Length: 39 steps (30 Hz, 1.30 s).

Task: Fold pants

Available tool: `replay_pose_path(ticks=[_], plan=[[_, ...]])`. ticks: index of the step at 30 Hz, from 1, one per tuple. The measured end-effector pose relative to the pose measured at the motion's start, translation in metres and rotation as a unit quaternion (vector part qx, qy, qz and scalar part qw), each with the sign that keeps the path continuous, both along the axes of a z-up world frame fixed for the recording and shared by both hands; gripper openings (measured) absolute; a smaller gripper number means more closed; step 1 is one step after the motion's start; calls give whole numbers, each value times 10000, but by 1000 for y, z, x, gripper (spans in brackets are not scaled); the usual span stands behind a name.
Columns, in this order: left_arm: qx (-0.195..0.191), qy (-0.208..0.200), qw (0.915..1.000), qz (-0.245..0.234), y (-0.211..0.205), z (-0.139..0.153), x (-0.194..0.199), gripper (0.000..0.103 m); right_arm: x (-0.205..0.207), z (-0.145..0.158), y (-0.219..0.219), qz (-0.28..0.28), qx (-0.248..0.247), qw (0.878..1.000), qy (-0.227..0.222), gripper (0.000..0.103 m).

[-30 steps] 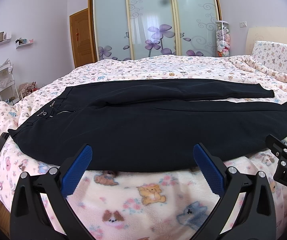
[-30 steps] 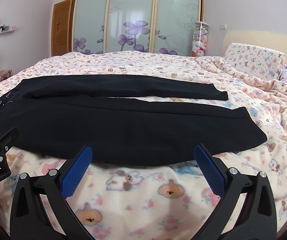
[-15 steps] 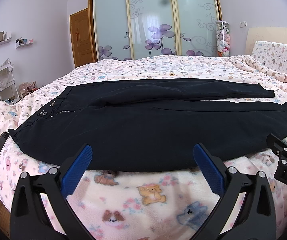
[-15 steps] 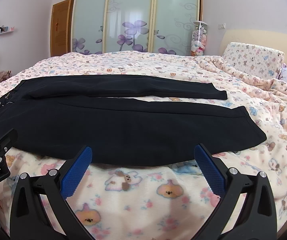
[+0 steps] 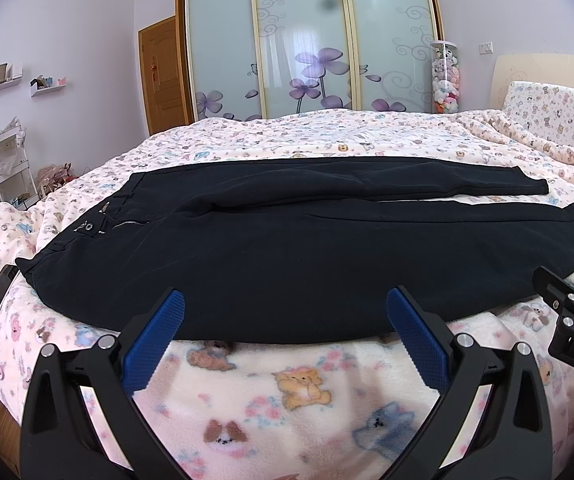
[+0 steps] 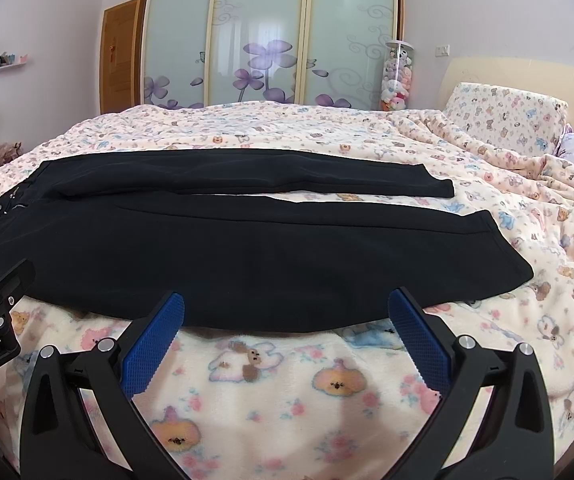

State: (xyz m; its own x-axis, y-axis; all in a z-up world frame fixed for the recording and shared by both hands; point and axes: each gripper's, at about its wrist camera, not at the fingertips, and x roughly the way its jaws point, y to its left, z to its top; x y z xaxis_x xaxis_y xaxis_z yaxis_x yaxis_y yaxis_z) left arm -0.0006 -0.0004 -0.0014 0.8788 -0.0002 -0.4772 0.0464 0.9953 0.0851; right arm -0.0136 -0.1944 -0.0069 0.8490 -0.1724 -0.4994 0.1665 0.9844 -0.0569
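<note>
One black pants [image 5: 287,248] (two legs), two gaping grippers [image 5: 285,316] [image 6: 286,316].

Black pants [image 5: 287,256] on blanketed bed [image 5: 327,132]

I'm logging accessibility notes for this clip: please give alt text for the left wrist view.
Black pants lie flat and unfolded on a cartoon-print blanket, waistband left, legs running right. The open left gripper hovers at their near edge, holding nothing; the right gripper shows at the frame's right edge.
</note>
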Motion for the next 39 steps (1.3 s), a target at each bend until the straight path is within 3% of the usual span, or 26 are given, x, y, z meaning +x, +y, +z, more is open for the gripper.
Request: replay_pose_path(ticks=[39], plan=[[-6, 6, 10000, -3, -3, 0, -1, 101, 2, -3, -7, -11, 142, 9999, 36, 102]])
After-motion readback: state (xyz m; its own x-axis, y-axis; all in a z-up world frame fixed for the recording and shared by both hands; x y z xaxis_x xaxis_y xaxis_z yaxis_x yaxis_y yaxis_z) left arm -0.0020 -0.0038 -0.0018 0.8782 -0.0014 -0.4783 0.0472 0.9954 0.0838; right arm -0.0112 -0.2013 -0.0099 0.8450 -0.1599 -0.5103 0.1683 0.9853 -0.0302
